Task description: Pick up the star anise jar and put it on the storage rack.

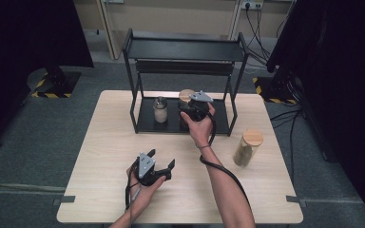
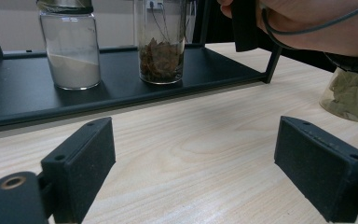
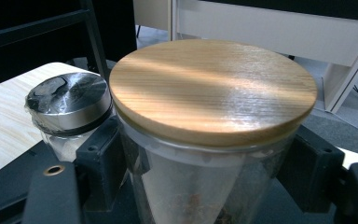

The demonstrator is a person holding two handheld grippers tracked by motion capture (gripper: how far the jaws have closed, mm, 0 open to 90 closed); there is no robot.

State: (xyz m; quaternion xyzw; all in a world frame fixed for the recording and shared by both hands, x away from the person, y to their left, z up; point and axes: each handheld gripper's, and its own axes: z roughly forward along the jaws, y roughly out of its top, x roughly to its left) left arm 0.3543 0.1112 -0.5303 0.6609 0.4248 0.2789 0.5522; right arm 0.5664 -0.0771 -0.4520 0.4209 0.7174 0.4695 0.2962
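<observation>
A: High view check: where is the right hand-held gripper (image 1: 193, 110)?

B: At the lower tier of the black metal two-tier rack (image 1: 183, 50) on the pale wooden counter (image 1: 114, 142). Right gripper view shows its jaws on either side of the clear glass jar with a round wooden lid (image 3: 213, 84), against the glass just under the lid. That jar stands on the rack's bottom shelf, just beside a glass jar of white powder with a silver metal lid (image 3: 68, 100).

A: And the left hand-held gripper (image 1: 164, 160)?

B: Near the counter's front edge, jaws spread wide, holding nothing. A second wooden-lidded jar of pale leaves (image 1: 248, 147) stands on the counter right of the rack.
</observation>
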